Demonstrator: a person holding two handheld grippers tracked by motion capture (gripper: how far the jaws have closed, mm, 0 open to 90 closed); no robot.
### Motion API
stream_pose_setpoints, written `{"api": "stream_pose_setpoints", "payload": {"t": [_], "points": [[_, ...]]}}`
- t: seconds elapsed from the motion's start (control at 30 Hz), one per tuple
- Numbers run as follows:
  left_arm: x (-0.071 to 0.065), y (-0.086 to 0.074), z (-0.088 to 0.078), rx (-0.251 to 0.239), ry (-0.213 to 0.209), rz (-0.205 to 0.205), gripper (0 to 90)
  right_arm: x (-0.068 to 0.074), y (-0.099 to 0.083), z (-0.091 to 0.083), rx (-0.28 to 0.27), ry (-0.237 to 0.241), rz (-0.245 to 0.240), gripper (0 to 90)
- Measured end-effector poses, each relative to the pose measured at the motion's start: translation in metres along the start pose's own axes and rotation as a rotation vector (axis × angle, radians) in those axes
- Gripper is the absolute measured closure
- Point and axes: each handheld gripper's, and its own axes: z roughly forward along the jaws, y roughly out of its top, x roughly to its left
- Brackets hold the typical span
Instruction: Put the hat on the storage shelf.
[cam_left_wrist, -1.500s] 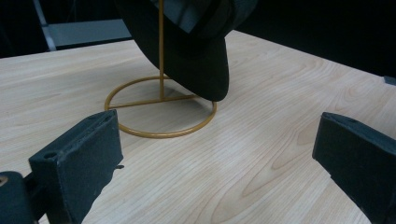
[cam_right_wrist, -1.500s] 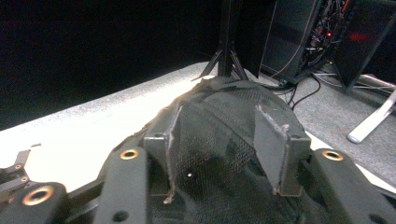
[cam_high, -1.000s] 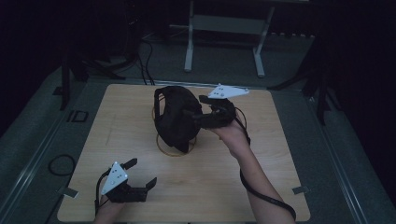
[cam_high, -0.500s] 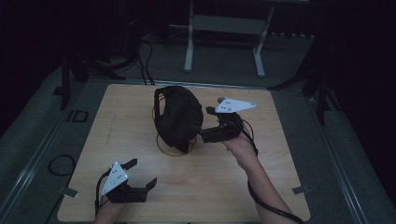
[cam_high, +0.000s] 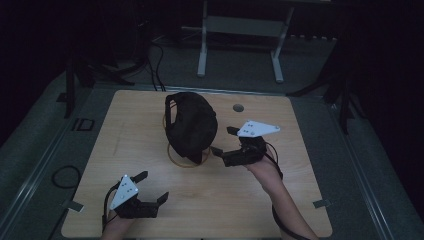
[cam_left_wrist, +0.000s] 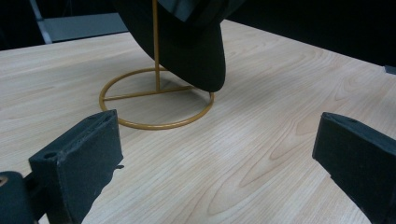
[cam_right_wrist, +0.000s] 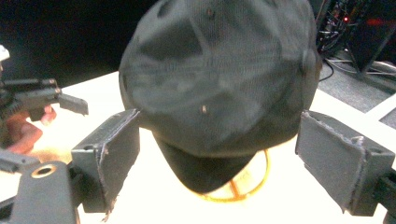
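Observation:
A black cap (cam_high: 191, 125) hangs on a gold wire stand (cam_high: 177, 159) near the middle of the wooden table (cam_high: 280, 195). My right gripper (cam_high: 222, 140) hovers just right of the cap, open, its jaws pointing at the cap without touching it. The right gripper view has the cap (cam_right_wrist: 219, 70) between and beyond the spread jaws, with the stand's ring (cam_right_wrist: 243, 189) under the brim. My left gripper (cam_high: 153, 185) rests open near the front left edge. Its own view looks along the tabletop at the ring base (cam_left_wrist: 156, 100) and the cap's brim (cam_left_wrist: 201, 51).
A round cable hole (cam_high: 238, 107) sits in the table behind my right gripper. Past the far edge stands a metal frame (cam_high: 240, 25), and cables (cam_high: 155, 55) lie on the floor. My left gripper (cam_right_wrist: 42, 100) and its hand appear at the left of the right gripper view.
My right gripper has drawn back from the cap's upper right side toward the near right, and now stands apart from it. The left gripper and the cap have stayed put.

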Motion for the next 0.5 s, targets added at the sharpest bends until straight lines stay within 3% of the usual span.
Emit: {"api": "stream_pose_setpoints", "payload": {"t": [0.27, 0.5], "points": [[-0.001, 0.0, 0.001, 0.005, -0.002, 0.005, 1.7, 0.002, -0.028, -0.002, 0.033, 0.007, 0.001, 13.8], [0.0, -0.002, 0.002, 0.009, -0.001, 0.005, 1.8, 0.006, -0.051, -0.002, 0.022, 0.029, 0.031, 13.9]]}}
